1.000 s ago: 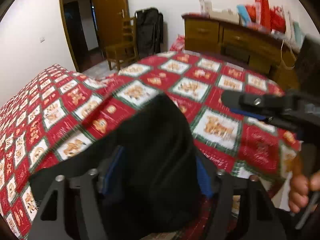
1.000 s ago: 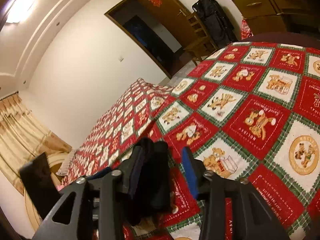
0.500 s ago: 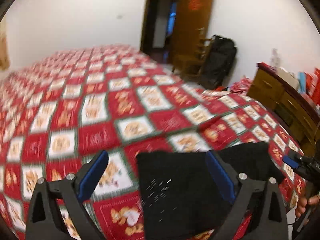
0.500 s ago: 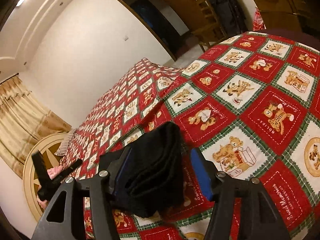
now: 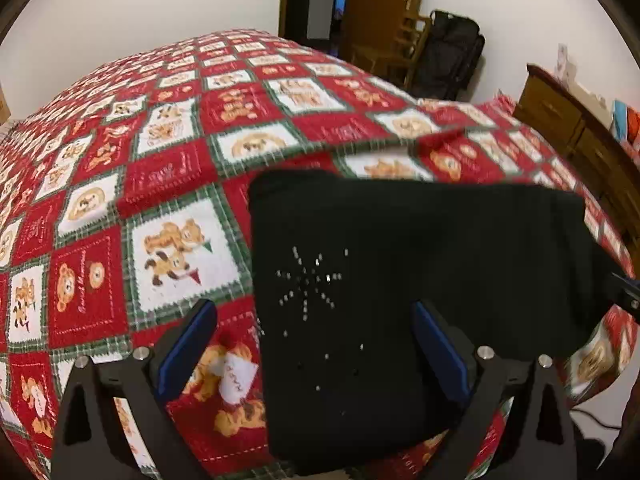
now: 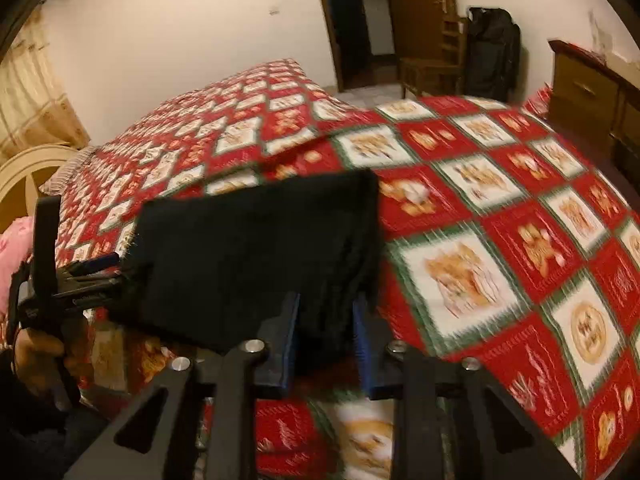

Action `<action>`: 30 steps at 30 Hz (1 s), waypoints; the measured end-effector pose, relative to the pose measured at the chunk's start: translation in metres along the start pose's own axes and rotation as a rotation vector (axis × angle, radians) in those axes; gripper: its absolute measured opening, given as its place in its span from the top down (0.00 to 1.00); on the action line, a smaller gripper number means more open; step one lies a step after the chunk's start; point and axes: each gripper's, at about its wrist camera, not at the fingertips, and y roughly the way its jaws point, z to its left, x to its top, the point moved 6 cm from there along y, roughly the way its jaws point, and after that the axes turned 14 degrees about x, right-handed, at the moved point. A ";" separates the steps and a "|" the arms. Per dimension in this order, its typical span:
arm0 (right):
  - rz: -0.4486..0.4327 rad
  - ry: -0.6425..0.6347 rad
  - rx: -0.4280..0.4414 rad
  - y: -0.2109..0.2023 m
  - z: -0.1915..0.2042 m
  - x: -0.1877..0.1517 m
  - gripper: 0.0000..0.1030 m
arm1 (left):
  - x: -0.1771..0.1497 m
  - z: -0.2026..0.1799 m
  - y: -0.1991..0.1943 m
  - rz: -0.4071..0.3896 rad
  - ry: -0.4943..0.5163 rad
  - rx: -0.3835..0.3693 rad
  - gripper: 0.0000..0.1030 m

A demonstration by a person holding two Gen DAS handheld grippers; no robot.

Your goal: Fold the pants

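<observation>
The black pants [image 5: 400,280] lie folded into a flat rectangle near the bed's front edge; small shiny studs show on the top layer. My left gripper [image 5: 316,344] is open, its blue pads wide apart over the near end of the pants. In the right wrist view the pants [image 6: 248,256] show as a dark block, and my right gripper [image 6: 326,336] is shut on their near right corner. The left gripper [image 6: 100,264] appears there at the pants' left edge.
A red, white and green bear-print quilt [image 5: 168,184] covers the bed. A wooden dresser [image 5: 576,128] stands to the right, with a chair [image 6: 432,64], a black bag [image 6: 492,52] and an open door [image 5: 384,8] beyond the bed.
The left gripper has let go of the pants and opened wide above them. The pants now lie flat on the quilt. The right gripper has closed on their corner.
</observation>
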 end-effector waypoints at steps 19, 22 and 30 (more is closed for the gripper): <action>-0.039 -0.032 0.070 0.056 -0.006 0.084 0.28 | 0.033 0.063 -0.008 -0.035 -0.168 -0.029 0.03; -0.018 -0.100 0.005 0.070 0.002 0.078 0.57 | 0.045 0.055 -0.003 -0.029 -0.194 -0.095 0.03; -0.097 -0.252 0.078 0.062 0.025 0.088 0.70 | 0.057 0.043 0.031 0.018 -0.231 -0.060 0.03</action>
